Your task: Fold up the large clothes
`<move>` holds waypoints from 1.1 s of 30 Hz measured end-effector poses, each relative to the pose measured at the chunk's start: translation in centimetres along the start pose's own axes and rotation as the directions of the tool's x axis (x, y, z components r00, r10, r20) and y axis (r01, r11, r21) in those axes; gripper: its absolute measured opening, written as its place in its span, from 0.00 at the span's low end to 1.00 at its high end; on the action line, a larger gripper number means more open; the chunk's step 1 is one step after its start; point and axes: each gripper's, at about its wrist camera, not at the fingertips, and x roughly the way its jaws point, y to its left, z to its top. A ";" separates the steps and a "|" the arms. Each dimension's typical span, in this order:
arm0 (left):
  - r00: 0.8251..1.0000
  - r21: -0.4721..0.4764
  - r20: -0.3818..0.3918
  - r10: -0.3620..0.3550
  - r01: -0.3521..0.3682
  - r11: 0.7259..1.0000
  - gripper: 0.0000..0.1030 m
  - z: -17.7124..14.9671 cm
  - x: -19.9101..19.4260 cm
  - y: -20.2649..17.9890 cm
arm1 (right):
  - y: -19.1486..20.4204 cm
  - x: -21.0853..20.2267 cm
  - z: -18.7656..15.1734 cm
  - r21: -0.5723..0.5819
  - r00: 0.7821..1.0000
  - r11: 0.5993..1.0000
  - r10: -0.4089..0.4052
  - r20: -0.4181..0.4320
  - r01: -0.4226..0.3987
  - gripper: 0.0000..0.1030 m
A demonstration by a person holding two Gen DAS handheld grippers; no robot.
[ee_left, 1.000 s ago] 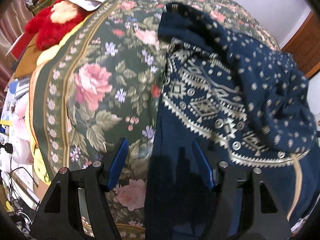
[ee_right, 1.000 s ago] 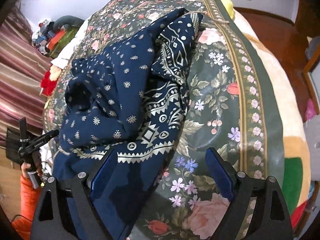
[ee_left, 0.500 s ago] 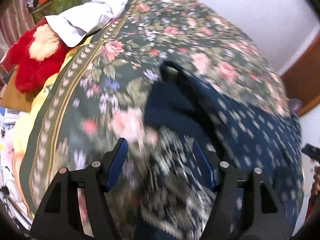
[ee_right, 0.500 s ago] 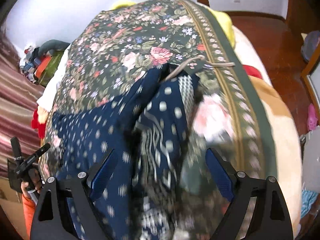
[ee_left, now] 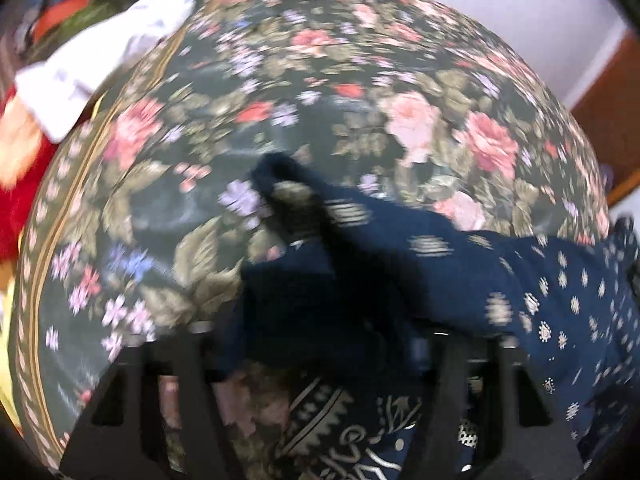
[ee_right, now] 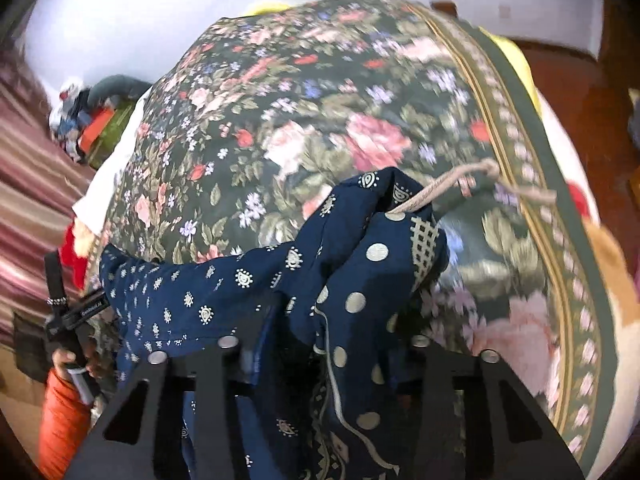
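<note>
Left wrist view: motion blur is smearing the frame; the navy patterned garment (ee_left: 460, 272) is draping over the left gripper (ee_left: 320, 344), one dark corner reaching forward onto the floral bedspread (ee_left: 320, 92). A white pillow (ee_left: 92, 68) is showing at the far left edge.
Right wrist view: sharper; it alone is showing a beige drawstring (ee_right: 452, 184) trailing from the garment (ee_right: 248, 292), and the person's left hand (ee_right: 70, 360) in an orange sleeve (ee_right: 64, 424) gripping its tool.
Right gripper (ee_right: 324, 348): angling down over the bedspread (ee_right: 360, 92), cloth bunching between its fingers.
Jaws, both: fabric is covering the fingertips; cannot tell how wide they are standing or whether they are pinching it.
Garment position: lying heaped on the bed's near side.
</note>
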 end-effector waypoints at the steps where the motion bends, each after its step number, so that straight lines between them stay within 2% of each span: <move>1: 1.000 0.023 0.005 0.003 -0.003 1.000 0.29 0.1 -0.1 -0.5 | 0.3 -0.1 0.2 -0.009 1.000 1.000 -0.010 0.008 0.010 0.32; 5: 0.994 0.070 0.085 0.072 -0.078 0.994 0.22 1.3 -1.6 -1.6 | 2.3 -0.6 1.8 -0.084 0.996 0.995 -0.054 0.067 0.059 0.25; 8: 0.988 0.000 0.132 0.086 -0.087 0.996 0.21 3.0 -2.9 -0.2 | 4.0 0.0 4.3 -0.108 0.992 0.990 -0.075 0.099 0.086 0.24; 10: 0.982 -0.021 0.148 0.120 -0.118 0.993 0.21 4.2 -3.1 0.6 | 5.0 0.8 6.3 -0.106 0.989 0.990 -0.080 0.121 0.093 0.24; 13: 0.977 -0.043 0.119 0.177 -0.173 0.984 0.21 5.6 -1.9 2.1 | 6.5 2.6 8.7 -0.111 0.988 0.988 -0.090 0.123 0.104 0.25; 15: 0.983 -0.075 0.076 0.165 -0.159 0.984 0.22 5.9 -0.7 3.2 | 7.3 4.0 9.4 -0.126 0.987 0.983 -0.120 0.111 0.133 0.25; 17: 0.988 -0.100 0.070 0.135 -0.128 0.987 0.26 5.7 -0.3 4.1 | 7.8 4.7 9.1 -0.166 0.976 0.965 -0.183 0.116 0.201 0.32; 18: 0.989 -0.105 0.070 0.132 -0.124 0.987 0.29 5.6 -0.2 4.1 | 8.0 4.9 8.8 -0.194 0.966 0.950 -0.224 0.126 0.246 0.42; 19: 0.988 -0.103 0.068 0.137 -0.129 0.986 0.33 5.5 -0.1 4.2 | 8.1 4.9 8.3 -0.215 0.954 0.932 -0.266 0.141 0.292 0.61; 20: 0.987 -0.094 0.067 0.146 -0.140 0.986 0.36 5.3 0.0 4.3 | 8.2 4.9 7.8 -0.243 0.922 0.893 -0.344 0.178 0.380 0.74; 21: 0.984 -0.087 0.059 0.167 -0.161 0.983 0.43 5.1 0.1 4.3 | 8.2 4.6 7.3 -0.265 0.888 0.851 -0.402 0.224 0.453 0.92; 22: 0.981 -0.084 0.056 0.185 -0.180 0.980 0.50 4.6 -0.2 4.3 | 8.0 4.3 6.9 -0.281 0.869 0.827 -0.422 0.259 0.486 0.98; 23: 0.978 -0.080 0.057 0.200 -0.196 0.977 0.52 4.4 -0.4 4.3 | 8.0 3.7 6.3 -0.311 0.862 0.811 -0.419 0.285 0.496 0.98; 27: 0.978 -0.073 0.056 0.200 -0.196 0.978 0.52 3.5 -2.5 4.2 | 7.6 1.7 5.2 -0.335 0.881 0.817 -0.410 0.237 0.470 0.98; 33: 0.976 -0.050 0.153 0.156 -0.150 0.987 0.53 1.4 -10.0 2.9 | 9.4 -5.4 0.6 -0.424 0.883 0.780 -0.354 0.308 0.461 0.98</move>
